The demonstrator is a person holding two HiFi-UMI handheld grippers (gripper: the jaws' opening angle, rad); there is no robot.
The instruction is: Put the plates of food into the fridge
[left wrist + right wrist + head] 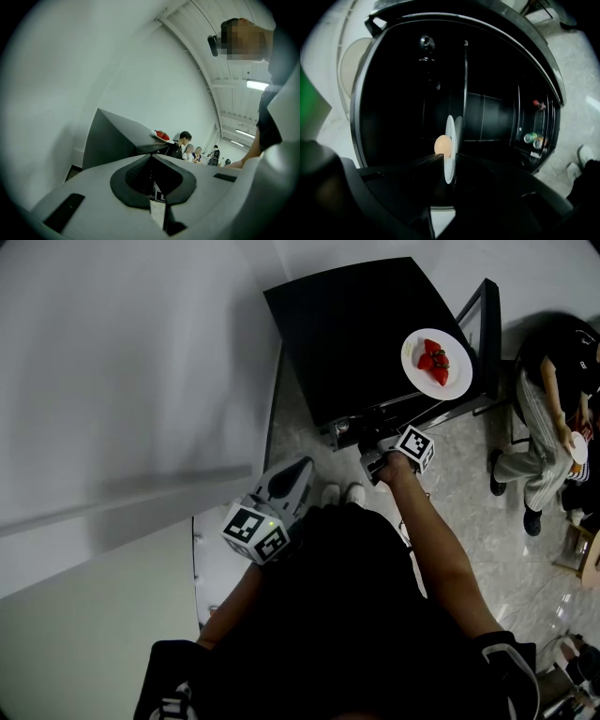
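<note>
Evidently reaching deep into the open fridge (365, 93) with the right gripper (449, 161), turned on its side to put one jaw over and one under a flat load and slide it in level. Jaws narrowly apart, straddling the rim of a white plate (450, 133), with a round, pale-orange piece of food (443, 146) riding just past the near fingertip. Appears to sit on a shelf already instead of hanging from the pads, going by the faint mirror of the rim right beside it, though too dark there to swear to a clean gap at the far pad.

Left gripper (302, 467) held back beside the body, jaws pressed together on nothing: by my reading parked clear of the door and free for the next fetch. Second plate (412, 362), carrying strawberries (433, 357), waiting on the fridge top, up and to the right of the right gripper and well apart from both tools; also glimpsed far ahead of the left gripper's closed tips. Not yet put away, so task about half done at best.

Hard to make out: nearly all the fridge interior, black beyond the white plate, shelves reduced to thin lines. Cans (530, 138) on the door rack, off to the right of the right gripper, labels unreadable. From the head view, fingertips and white plate tucked out of sight under the fridge top.
</note>
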